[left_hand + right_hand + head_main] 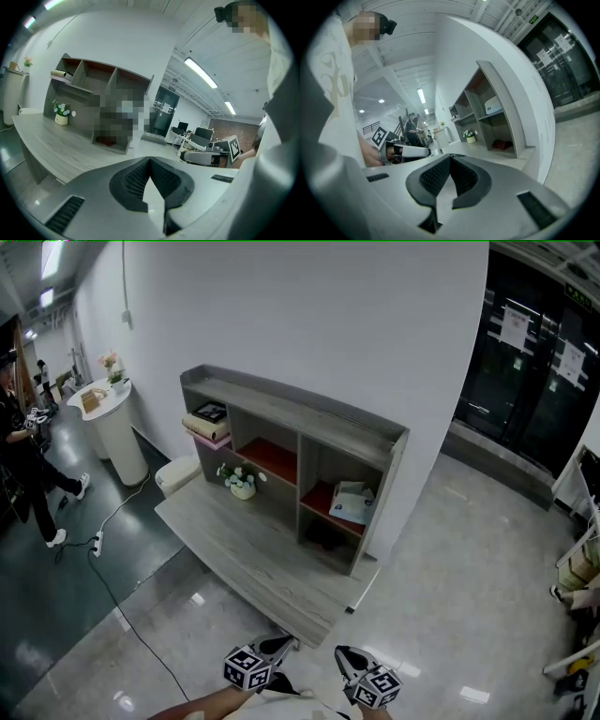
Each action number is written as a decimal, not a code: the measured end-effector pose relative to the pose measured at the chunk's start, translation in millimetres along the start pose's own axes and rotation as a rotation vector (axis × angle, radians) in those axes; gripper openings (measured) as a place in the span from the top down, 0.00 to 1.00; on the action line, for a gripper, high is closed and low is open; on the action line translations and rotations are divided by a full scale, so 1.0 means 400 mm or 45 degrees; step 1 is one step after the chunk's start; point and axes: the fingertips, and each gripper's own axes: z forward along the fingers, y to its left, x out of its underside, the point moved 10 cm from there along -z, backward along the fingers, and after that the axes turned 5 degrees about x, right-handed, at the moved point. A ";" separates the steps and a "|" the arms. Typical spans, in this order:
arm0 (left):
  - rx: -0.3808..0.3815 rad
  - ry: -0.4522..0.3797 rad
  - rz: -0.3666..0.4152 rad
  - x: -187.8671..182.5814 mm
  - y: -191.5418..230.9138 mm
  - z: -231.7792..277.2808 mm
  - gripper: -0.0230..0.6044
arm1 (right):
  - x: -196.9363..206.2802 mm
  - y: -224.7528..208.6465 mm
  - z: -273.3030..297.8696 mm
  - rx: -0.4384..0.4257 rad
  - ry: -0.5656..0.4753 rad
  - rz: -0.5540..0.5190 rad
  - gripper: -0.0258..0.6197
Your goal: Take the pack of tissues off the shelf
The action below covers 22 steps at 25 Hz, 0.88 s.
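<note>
The pack of tissues (353, 502) lies in the right box of the shelf (309, 420), on a red board. Nothing touches it. Below it is another box with something dark in it, too dim to make out. In the top left box lie some books (208, 423). The shelf stands on a long gray desk (253, 554). A little pot of flowers (242, 484) sits on the desk, just in front of the middle box. The left gripper (281, 645) and the right gripper (345, 654) are side by side at the near end of the desk, well apart from the shelf. Both point toward it. The jaws of each one are pressed together, with nothing between them. Off to the left stand a white bin (176, 474) and a round white stand (117, 432), and a person (28, 474) is on the dark floor there.
</note>
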 end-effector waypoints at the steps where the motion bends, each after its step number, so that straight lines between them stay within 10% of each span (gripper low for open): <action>1: -0.006 -0.003 -0.005 0.004 0.001 -0.004 0.94 | 0.001 0.001 0.001 -0.003 0.003 -0.002 0.95; 22: -0.064 -0.005 0.002 0.000 0.022 -0.028 0.94 | 0.002 0.007 0.066 -0.063 -0.010 0.019 0.95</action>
